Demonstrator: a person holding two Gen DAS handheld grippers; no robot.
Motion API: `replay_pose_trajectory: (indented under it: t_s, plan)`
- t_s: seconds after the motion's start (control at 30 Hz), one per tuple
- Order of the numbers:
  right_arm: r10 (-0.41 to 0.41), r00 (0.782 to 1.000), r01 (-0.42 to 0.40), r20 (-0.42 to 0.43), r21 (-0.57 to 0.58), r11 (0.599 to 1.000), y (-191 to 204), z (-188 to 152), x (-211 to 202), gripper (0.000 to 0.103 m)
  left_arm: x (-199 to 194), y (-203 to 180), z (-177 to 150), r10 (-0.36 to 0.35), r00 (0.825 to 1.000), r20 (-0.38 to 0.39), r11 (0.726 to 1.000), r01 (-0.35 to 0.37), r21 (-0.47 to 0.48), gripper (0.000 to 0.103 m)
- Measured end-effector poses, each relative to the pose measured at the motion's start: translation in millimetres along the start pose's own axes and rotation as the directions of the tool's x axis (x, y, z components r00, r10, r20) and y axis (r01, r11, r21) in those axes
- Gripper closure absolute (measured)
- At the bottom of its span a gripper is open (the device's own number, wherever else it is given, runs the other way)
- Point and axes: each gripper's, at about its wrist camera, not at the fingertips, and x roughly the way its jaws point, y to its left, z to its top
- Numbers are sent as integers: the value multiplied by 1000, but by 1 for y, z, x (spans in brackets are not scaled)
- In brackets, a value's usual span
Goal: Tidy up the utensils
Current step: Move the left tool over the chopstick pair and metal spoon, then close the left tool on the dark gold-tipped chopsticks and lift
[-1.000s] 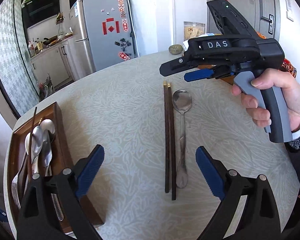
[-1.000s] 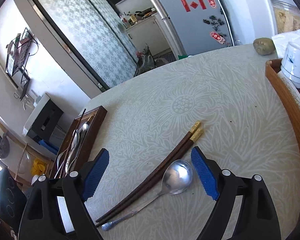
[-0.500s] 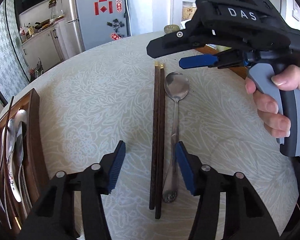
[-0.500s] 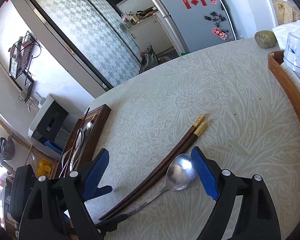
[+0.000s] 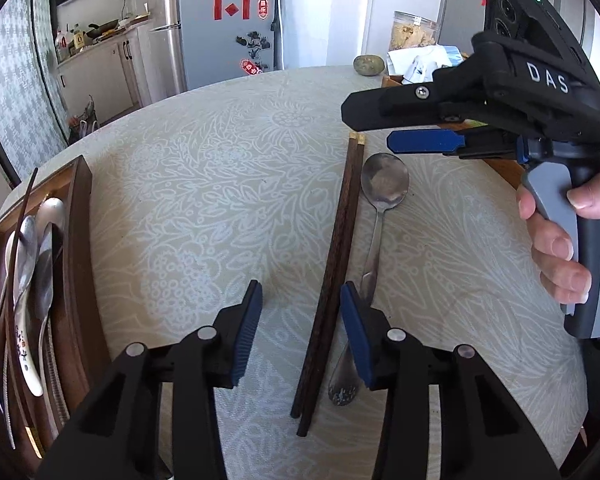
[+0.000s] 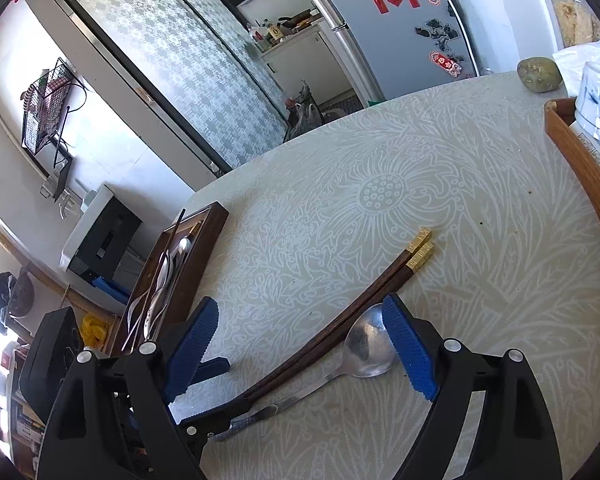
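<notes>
A pair of dark wooden chopsticks (image 5: 336, 240) with gold tips lies on the round table, with a metal spoon (image 5: 384, 180) right beside it. My left gripper (image 5: 300, 292) is low over their near ends. Its jaws are closing with the chopsticks between them, and the blue pads still stand apart from the wood. The spoon handle passes under the right finger. My right gripper (image 6: 300, 308) hangs open above the chopsticks (image 6: 364, 300) and the spoon bowl (image 6: 364, 348), holding nothing. A dark wooden utensil tray (image 5: 82, 240) with spoons, a fork and one chopstick sits at the table's left edge.
A light wooden tray (image 6: 580, 168) holding a white cup (image 6: 598, 100) stands at the right side of the table. A round brownish lump (image 5: 368, 65) and a clear jar (image 5: 414, 34) sit at the far edge. A fridge and kitchen counter are beyond the table.
My left gripper has come forward and down over the near ends of the chopsticks, and its jaws have narrowed a lot around them. The right gripper has stayed where it was.
</notes>
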Motion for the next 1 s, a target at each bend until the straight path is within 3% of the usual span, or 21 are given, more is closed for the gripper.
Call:
replay_pose_trajectory:
  t_s: [0.07,0.3,0.4,0.67,0.77,0.8,0.93,1.0]
  plan:
    - [-1,1000,1,0,1,1000,0,0,0,18,0,3,2,30,1000,7,1000,-30,-1,60]
    - [1,1000,-1,2,3,1000,1,0,-1,18,-1,1,0,0,1000,1,1000,0,3,64]
    - [-3,1000,3,4,12,1000,1,0,-2,18,-3,-6,-2,-28,1000,-2,999,28,21,89]
    - [59,998,-56,-37,77,995,-5,-3,11,19,-6,0,-3,-98,995,12,994,98,-46,92]
    - [125,990,-118,-66,102,988,1,-5,19,30,-11,1,-2,-113,993,34,991,115,-65,92]
    - [121,990,-114,-77,93,989,4,-6,23,34,-12,2,-2,-120,992,41,990,123,-70,103]
    - [16,995,-14,-103,19,1000,18,-8,33,48,-18,2,0,-115,991,65,990,120,-73,103]
    - [-13,994,14,-105,8,1000,19,-8,33,48,-18,0,0,-109,992,68,991,114,-67,103]
